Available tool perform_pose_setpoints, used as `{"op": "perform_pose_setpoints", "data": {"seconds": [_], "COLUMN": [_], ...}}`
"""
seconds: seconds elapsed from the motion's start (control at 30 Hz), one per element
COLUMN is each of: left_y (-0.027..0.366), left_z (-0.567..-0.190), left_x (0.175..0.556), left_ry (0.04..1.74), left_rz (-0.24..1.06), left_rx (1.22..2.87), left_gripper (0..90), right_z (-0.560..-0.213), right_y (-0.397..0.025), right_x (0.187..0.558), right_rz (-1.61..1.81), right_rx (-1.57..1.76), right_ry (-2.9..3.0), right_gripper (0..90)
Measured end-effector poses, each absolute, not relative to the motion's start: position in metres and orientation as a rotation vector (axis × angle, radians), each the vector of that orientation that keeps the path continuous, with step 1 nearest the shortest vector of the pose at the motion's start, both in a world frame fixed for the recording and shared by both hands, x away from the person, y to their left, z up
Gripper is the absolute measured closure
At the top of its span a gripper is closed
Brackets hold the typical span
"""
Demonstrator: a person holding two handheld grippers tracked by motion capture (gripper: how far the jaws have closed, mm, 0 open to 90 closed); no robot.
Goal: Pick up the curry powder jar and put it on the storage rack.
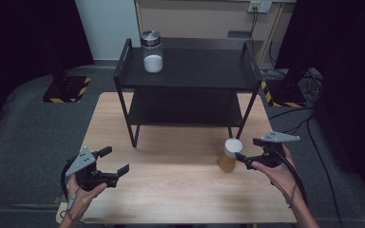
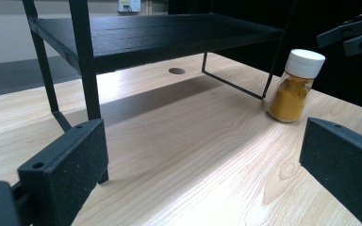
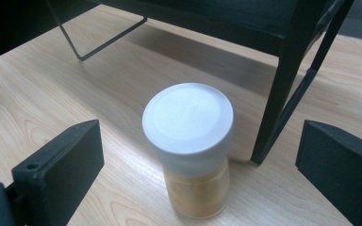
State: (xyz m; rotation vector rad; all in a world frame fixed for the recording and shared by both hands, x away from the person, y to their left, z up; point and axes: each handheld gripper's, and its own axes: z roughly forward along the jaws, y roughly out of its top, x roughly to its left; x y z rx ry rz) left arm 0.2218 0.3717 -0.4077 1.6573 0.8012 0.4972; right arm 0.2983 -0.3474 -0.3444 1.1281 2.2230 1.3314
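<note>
Bare table [image 1: 171,190] fills the lower centre of the frame; the black shelf [image 1: 185,71] blocks the upper centre, its right leg [image 3: 283,94] just beside the spice jar [image 1: 229,156].

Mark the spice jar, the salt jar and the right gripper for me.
spice jar [image 3: 187,117], right gripper view, on its white lid.
salt jar [image 1: 152,63], high view, on the white fill.
right gripper [image 1: 248,152], high view, between its fingertips.

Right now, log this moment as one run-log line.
right gripper: open, jaws either side of spice jar, no contact | left gripper: open, idle over table | spice jar: upright beside rack
</note>
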Motion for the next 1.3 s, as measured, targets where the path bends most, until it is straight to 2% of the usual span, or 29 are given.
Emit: {"op": "perform_pose_setpoints", "data": {"seconds": [0.4,0.67,0.8,0.87,0.93,1.3], "left_y": [0.371,0.371,0.371,0.371,0.371,0.372], "left_z": [-0.408,-0.408,-0.408,-0.408,-0.408,-0.408], "left_x": [0.223,0.225,0.226,0.226,0.226,0.226], "left_ry": [0.799,0.799,0.799,0.799,0.801,0.807], "left_rz": [0.492,0.484,0.482,0.483,0.482,0.481], "left_rx": [1.659,1.662,1.665,1.666,1.663,1.661], "left_gripper": [0.4,0.4,0.4,0.4,0.4,0.5], "right_z": [-0.358,-0.364,-0.362,-0.361,-0.360,-0.351], "right_y": [-0.324,-0.313,-0.309,-0.308,-0.307,-0.302], "right_x": [0.321,0.329,0.329,0.330,0.331,0.328], "right_rz": [1.288,1.246,1.219,1.204,1.198,1.153], "right_rx": [1.127,1.122,1.097,1.080,1.074,1.044], "right_ry": [2.272,2.282,2.282,2.295,2.312,2.324], "right_gripper": [3.1,8.7,17.5,27.6,32.8,33.9]}}
